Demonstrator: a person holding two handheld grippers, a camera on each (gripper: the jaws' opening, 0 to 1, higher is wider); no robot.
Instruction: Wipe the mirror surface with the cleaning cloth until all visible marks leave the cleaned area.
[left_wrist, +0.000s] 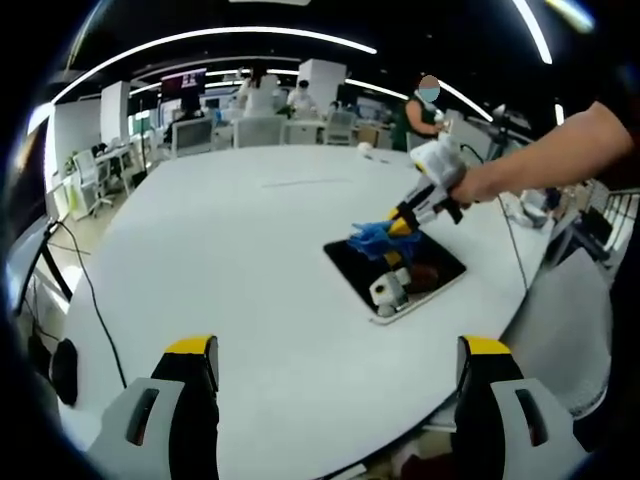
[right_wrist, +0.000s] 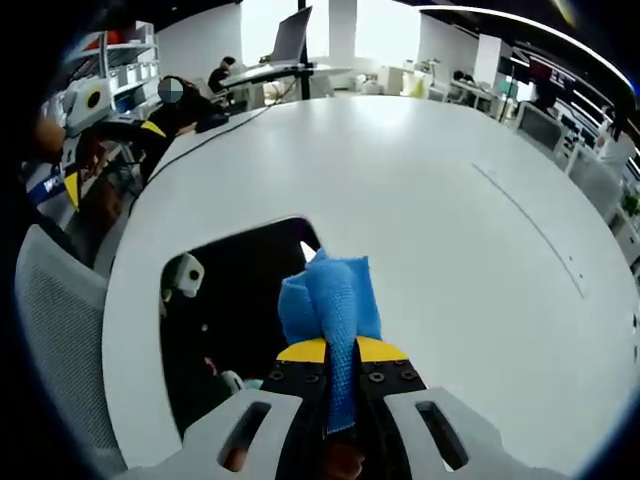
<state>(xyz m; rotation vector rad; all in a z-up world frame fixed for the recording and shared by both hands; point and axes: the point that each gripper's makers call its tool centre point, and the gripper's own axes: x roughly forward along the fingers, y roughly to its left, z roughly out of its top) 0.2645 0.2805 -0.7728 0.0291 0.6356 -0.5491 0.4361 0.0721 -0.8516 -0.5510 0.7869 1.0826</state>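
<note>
A large, matte white, rounded tabletop (left_wrist: 240, 260) is seen in an open office, with desks, monitors and long ceiling light strips behind it. Near one edge of this tabletop a flat, dark, glossy rectangular mirror (left_wrist: 438, 268) with a thin pale rim is laid, its long axis running roughly along that edge; in the right gripper view its black surface (right_wrist: 235, 310) is found just ahead and to the left of the jaws. Reflections of a gripper and of reddish shapes are shown in the glass, so marks cannot be told from reflections.

A soft, bunched blue cleaning cloth (right_wrist: 331, 300) is clamped between the yellow-tipped jaws of the right hand-held gripper (right_wrist: 340, 352), with a strip of fabric trailing back between them. The cloth is held at the mirror's far corner (left_wrist: 372, 240), at or just above the glass; contact cannot be confirmed. The right hand-held gripper (left_wrist: 402, 222) is carried by a bare forearm reaching in from the right.

The left hand-held gripper (left_wrist: 340, 365) is kept well apart from the mirror, above bare tabletop, its jaws spread wide with nothing between them. The right one is judged far nearer, and the unwiped glass is judged to lie along the mirror's long axis, towards its near end.
</note>
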